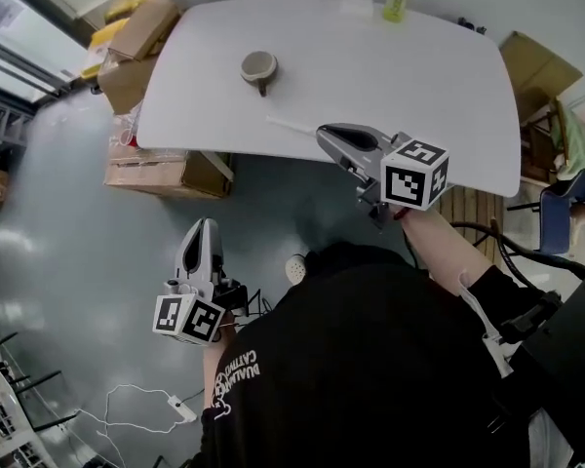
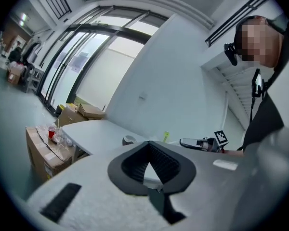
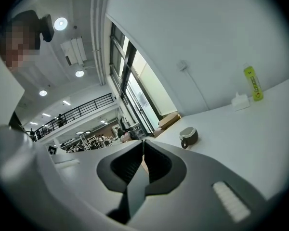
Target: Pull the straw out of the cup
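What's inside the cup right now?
No straw stands in the cup. Only its pale inside shows, and whether it holds any liquid cannot be told. The straw is out, on the table by the right tongs.

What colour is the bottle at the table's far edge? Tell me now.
Yellow-green. The bottle shows best in the right gripper view.
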Action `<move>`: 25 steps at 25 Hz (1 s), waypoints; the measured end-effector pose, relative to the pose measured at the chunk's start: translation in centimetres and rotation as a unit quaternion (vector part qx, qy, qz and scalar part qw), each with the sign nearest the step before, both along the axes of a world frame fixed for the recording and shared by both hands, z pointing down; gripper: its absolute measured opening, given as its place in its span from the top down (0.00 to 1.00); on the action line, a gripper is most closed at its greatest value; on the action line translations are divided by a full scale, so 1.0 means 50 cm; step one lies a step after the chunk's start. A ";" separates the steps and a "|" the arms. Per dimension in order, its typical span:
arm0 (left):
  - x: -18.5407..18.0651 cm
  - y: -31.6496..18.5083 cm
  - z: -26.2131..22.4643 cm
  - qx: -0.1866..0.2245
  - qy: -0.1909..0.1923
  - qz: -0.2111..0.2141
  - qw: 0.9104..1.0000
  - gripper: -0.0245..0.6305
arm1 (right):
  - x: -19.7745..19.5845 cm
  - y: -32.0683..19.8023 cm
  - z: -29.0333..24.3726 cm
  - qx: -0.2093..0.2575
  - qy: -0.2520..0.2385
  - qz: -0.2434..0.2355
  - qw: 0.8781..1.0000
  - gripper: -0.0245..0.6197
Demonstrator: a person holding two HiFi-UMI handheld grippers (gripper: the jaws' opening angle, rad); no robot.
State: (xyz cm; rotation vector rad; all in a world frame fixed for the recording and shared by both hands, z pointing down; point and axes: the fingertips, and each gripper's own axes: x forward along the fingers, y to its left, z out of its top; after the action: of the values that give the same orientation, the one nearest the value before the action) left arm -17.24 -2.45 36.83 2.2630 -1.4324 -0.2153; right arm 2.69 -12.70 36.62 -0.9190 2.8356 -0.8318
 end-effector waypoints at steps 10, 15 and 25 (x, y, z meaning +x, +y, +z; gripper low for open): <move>-0.053 0.002 0.043 -0.012 0.008 0.104 0.994 0.96 | -0.089 0.074 0.029 -0.006 0.003 0.071 0.997 0.94; -0.042 0.001 0.050 -0.008 0.001 0.146 0.989 0.96 | -0.090 0.110 0.034 0.001 0.019 0.097 0.995 0.94; -0.095 0.001 0.081 -0.012 0.009 0.147 0.989 0.96 | -0.127 0.136 0.063 0.002 0.043 0.104 0.994 0.94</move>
State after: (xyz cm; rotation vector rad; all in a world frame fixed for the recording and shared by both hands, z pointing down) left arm -21.97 -2.38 40.88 2.4103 -1.0682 -0.1230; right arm -3.66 -5.90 39.79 -1.2518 2.7458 -0.7793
